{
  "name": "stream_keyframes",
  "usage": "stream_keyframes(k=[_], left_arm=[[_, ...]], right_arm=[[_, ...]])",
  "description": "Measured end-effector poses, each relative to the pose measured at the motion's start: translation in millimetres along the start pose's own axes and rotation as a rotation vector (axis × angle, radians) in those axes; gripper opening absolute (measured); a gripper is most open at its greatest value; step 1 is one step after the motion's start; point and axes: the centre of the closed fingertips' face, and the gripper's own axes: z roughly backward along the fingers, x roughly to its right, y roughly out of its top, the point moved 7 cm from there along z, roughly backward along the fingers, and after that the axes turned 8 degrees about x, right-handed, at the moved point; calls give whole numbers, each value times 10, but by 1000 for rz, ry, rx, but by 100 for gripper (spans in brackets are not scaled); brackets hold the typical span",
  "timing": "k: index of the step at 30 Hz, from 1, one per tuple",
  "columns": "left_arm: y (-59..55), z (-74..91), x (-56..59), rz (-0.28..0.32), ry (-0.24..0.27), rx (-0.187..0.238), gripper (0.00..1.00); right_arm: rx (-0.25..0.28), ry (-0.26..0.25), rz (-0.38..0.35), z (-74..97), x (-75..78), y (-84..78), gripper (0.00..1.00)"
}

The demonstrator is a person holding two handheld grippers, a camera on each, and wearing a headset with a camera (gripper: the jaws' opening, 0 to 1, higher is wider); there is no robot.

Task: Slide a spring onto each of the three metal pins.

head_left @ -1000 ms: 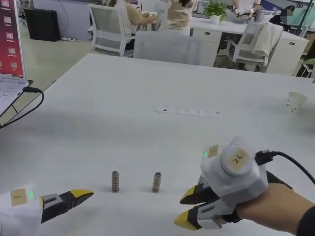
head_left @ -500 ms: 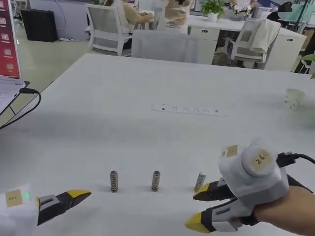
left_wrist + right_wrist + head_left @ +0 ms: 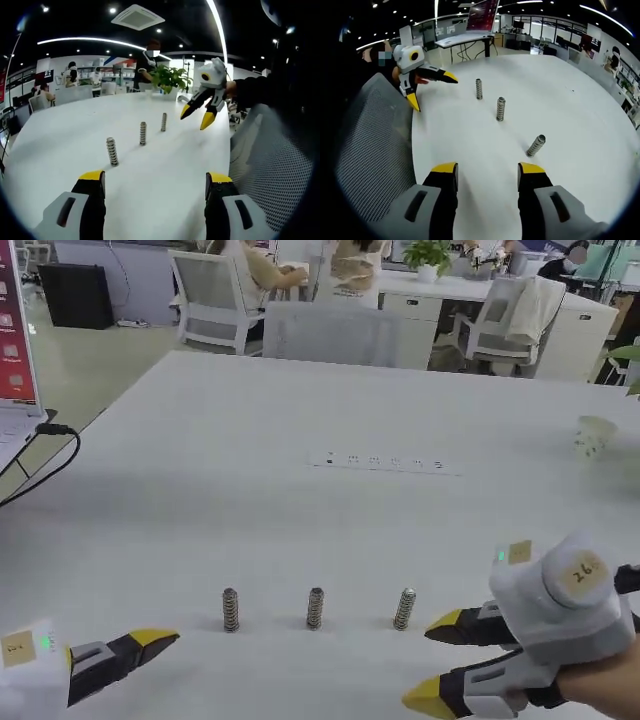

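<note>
Tabletop (image 3: 300, 510): white and broad, running from the near edge out to an office with chairs and seated people behind.
Left gripper (image 3: 155, 176): hovering at the near left corner. Its jaws are standing wide apart and gripping nothing, and they are pointing right along the row.
Right gripper (image 3: 428, 663): hovering at the near right, just beside the row's right end. Its jaws are spread wide, carrying nothing, and pointing left.
Hand pose: the person's right hand is wrapping the gripper body from behind. Both tools are being held low and level over the surface, facing each other across the work.
Left spring (image 3: 231, 609): standing upright near the near edge.
Middle spring (image 3: 316, 608): standing upright, well apart from its neighbours.
Right spring (image 3: 404, 609): leaning slightly, nearest the right gripper.
Why upright: the coils are likely staying vertical because each is sleeving a pin. The pins themselves are hidden inside the coils, so I cannot confirm it.
Progress, judged: all three are looking loaded. The lean may mean the right one is not fully seated.
Power strip (image 3: 385, 462): lying flush mid-table, beyond the row.
Cup (image 3: 595, 435): sitting by the far right edge.
</note>
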Motion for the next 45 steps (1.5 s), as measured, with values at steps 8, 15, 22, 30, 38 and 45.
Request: stream_keyframes(k=[8, 15, 22, 30, 38, 45], left_arm=[[11, -10, 21, 5, -2, -5, 80], [8, -4, 15, 14, 1, -7, 81], [7, 1, 15, 24, 5, -6, 82], [-4, 2, 13, 38, 10, -7, 83], [-10, -2, 1, 49, 20, -5, 85], [-13, -15, 3, 56, 24, -2, 88]], right_arm=[[42, -17, -10, 35, 39, -116, 54], [102, -19, 10, 39, 17, -158, 61], [136, -46, -3, 60, 37, -183, 70], [160, -56, -18, 37, 15, -234, 82], [176, -50, -29, 18, -12, -234, 88], [189, -50, -38, 8, -11, -231, 91]])
